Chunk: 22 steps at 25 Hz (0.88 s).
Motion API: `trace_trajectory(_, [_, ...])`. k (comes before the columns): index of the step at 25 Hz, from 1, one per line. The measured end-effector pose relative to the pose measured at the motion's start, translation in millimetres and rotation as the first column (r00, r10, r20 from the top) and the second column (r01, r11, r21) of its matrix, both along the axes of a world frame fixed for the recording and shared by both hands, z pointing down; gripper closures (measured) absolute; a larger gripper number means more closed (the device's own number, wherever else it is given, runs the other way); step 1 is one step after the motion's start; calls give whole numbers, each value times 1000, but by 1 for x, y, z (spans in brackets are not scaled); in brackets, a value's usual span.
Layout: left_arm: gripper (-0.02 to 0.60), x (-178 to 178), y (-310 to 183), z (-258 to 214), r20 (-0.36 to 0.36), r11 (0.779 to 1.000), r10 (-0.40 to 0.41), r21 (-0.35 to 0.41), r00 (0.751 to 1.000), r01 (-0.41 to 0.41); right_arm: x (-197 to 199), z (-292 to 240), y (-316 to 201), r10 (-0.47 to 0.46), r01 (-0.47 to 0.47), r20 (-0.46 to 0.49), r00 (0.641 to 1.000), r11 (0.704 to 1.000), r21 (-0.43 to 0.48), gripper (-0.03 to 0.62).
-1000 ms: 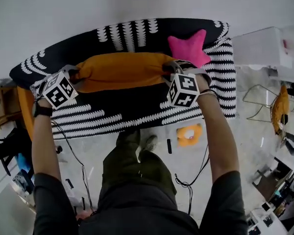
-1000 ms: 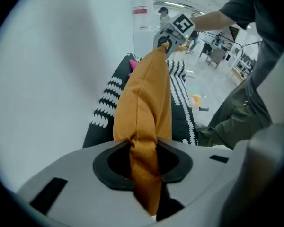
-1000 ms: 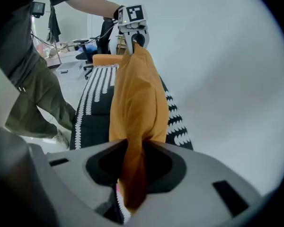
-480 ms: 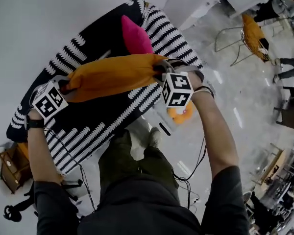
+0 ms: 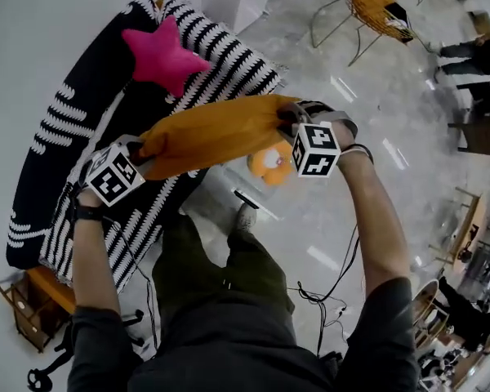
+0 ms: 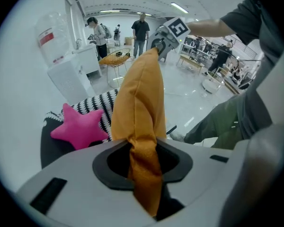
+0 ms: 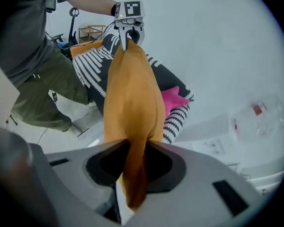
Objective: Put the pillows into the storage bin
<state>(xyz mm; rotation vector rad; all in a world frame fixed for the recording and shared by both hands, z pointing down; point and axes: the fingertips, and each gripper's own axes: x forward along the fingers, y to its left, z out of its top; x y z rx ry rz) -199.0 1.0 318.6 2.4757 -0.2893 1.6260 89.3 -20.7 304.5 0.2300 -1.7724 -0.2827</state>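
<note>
Black-and-white striped couch (image 5: 233,68) — pink star pillow (image 5: 162,53) on top

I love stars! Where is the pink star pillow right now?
The pink star pillow lies at the head view's upper left, on the black-and-white patterned couch, beyond the held-up orange pillow.

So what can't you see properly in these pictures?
Storage bin: in no view.
Orange toy on the floor, head view: top hidden behind the orange pillow.
Pink star pillow, right gripper view: partly behind that pillow.
People far off, left gripper view: too small to tell what they do.
</note>
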Motion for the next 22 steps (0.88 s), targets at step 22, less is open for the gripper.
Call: trace_trajectory(22, [485,326,124,238,-213,971,-69,-238,975,17,306,240,31,79,-81,-214,974,997,1,494])
